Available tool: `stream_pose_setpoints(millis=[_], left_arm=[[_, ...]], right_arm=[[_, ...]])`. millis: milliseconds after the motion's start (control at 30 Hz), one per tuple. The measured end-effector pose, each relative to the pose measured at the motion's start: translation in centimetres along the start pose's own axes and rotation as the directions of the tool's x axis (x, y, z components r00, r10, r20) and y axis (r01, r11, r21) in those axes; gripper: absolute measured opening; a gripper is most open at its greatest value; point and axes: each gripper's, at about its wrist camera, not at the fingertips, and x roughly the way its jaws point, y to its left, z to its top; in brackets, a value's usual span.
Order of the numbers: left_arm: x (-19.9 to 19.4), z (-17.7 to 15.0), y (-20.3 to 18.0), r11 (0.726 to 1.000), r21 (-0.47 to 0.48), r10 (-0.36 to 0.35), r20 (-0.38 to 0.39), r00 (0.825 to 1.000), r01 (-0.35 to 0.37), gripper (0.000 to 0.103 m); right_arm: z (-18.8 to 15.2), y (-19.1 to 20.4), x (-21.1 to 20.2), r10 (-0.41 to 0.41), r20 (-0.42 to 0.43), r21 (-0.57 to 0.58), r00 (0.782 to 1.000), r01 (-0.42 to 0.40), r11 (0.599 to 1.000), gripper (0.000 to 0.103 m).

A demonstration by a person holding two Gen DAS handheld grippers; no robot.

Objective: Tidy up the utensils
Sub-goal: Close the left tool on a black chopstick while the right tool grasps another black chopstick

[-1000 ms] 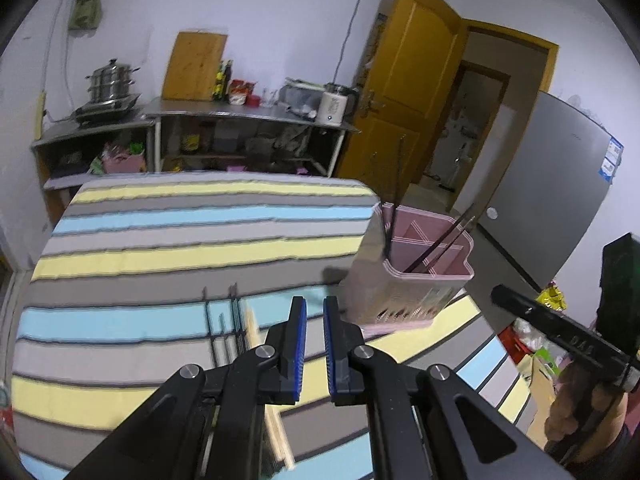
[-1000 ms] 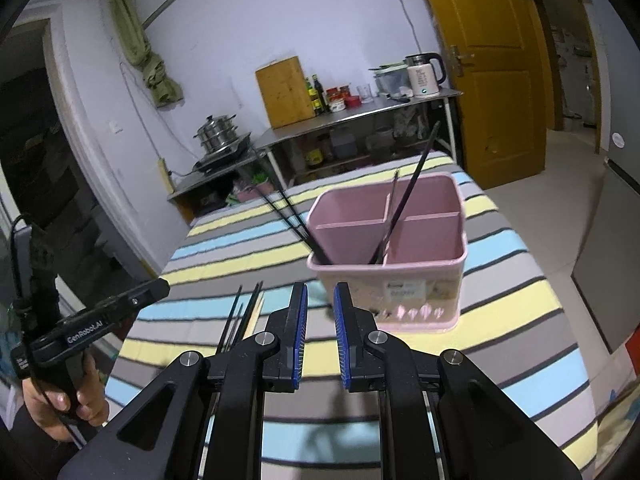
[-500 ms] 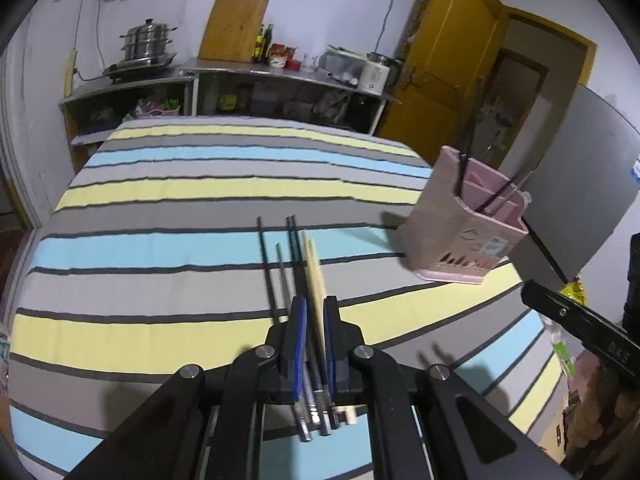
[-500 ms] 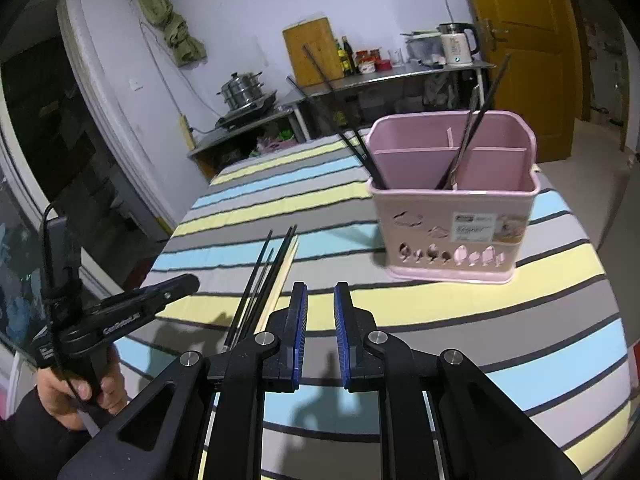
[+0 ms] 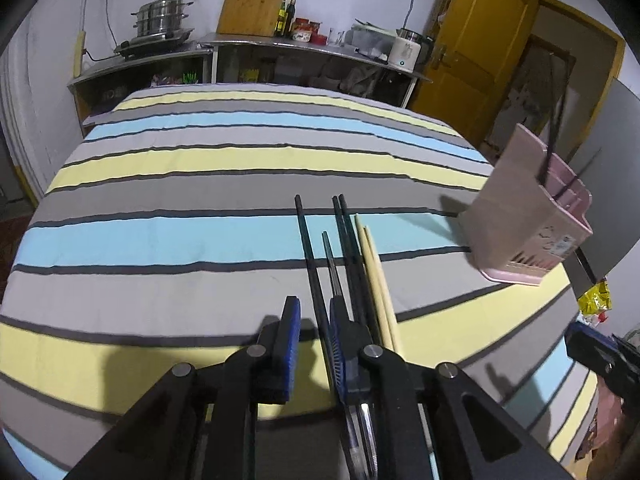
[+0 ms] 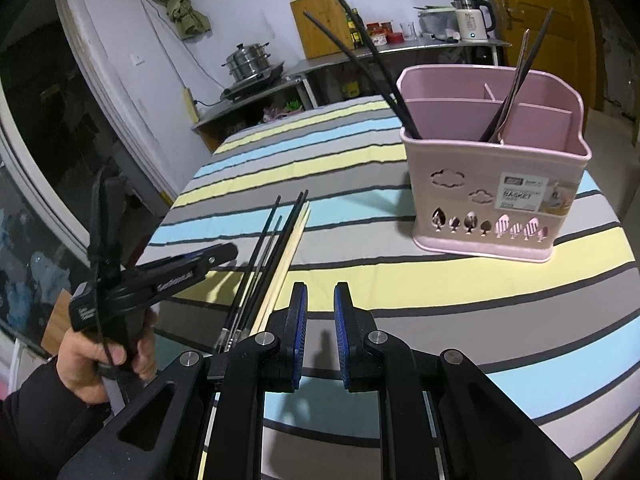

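We see the chopsticks [image 5: 344,256] lying side by side on the striped tablecloth [image 5: 160,236], well left of the pink basket [image 6: 492,184]; our left gripper [image 5: 312,312] straddles one black stick, jaws apart; our right gripper [image 6: 320,304] hangs narrowly parted, empty.

Pink basket [image 6: 496,184], loose chopsticks [image 6: 272,256] — striped cloth [image 6: 400,280]

Both wrist cams tilt down, close over the striped worktop [image 5: 168,236]. They share the chopsticks [image 6: 276,248]: 12 o'clock on left, 10 o'clock on right.
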Motion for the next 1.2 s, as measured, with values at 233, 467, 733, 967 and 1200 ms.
stream_pose_setpoints(millis=[233, 467, 733, 967, 1200], left_arm=[[2.2, 0.7, 0.3, 1.0, 0.004, 0.011, -0.018, 1.0, -0.011, 0.014], [3.4, 0.9, -0.5, 0.998, 0.049, 0.044, -0.016, 0.999, -0.043, 0.016], [3.3, 0.8, 0.2, 0.994, 0.062, 0.096, -0.008, 0.995, -0.095, 0.008], [1.3, -0.2, 4.2, 0.988, -0.008, 0.155, 0.005, 0.988, -0.155, 0.007], [-0.9, -1.3, 9.1, 0.979, -0.103, 0.178, 0.007, 0.984, -0.176, 0.007]], right_arm=[[0.0, -0.1, 1.3, -0.003, -0.026, 0.002, 1.0, 0.003, 1.0, 0.014], [0.2, -0.3, 1.8, -0.008, -0.034, 0.01, 0.999, 0.009, 1.0, 0.014], [0.2, -0.1, 2.2, -0.006, -0.038, 0.009, 0.999, 0.007, 1.0, 0.014], [1.1, 1.2, 3.8, 0.023, -0.049, -0.017, 0.999, -0.024, 1.0, 0.014], [2.4, 4.3, 7.8, 0.071, -0.09, -0.062, 0.993, -0.077, 0.995, 0.014]])
